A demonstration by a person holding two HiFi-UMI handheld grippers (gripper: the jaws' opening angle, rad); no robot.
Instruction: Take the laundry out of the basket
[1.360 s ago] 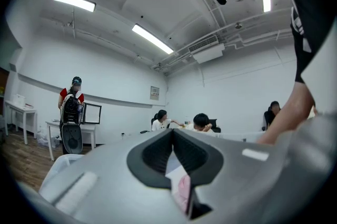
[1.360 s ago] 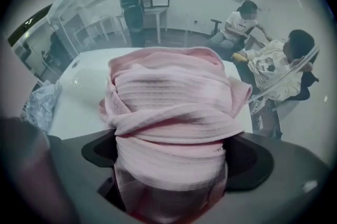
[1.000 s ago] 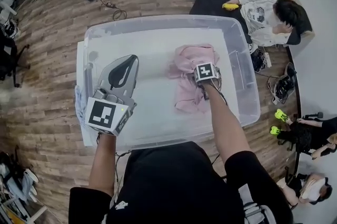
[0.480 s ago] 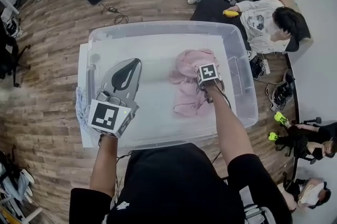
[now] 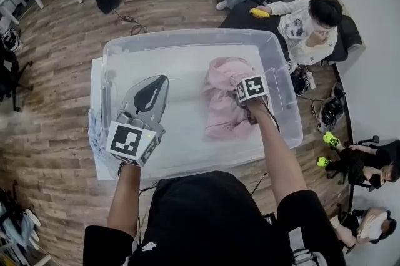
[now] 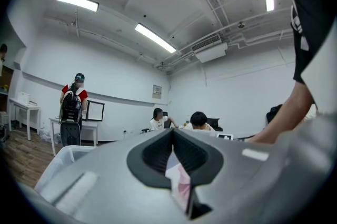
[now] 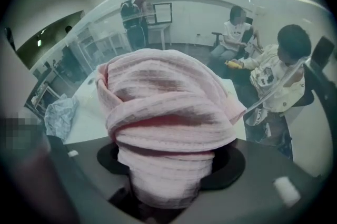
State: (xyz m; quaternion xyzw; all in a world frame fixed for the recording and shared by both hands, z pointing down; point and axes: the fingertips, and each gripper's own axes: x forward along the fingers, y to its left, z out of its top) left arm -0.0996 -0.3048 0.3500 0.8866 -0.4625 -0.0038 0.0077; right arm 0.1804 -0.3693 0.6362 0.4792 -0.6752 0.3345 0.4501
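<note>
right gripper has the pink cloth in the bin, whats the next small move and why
Probably lift the right gripper straight up. Its jaws have just been closing and now pinch the pink garment, which is bunched between them, but in the head view the cloth sits inside the clear bin, with its walls all round. Raising it first should clear the rim before any sideways move.

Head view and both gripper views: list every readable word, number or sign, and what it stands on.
No text can be read anywhere.
Left marker cube: black-and-white square pattern, no letters.
Right marker cube: the same kind of pattern, no letters.
Wall sign: too small to read.
</note>
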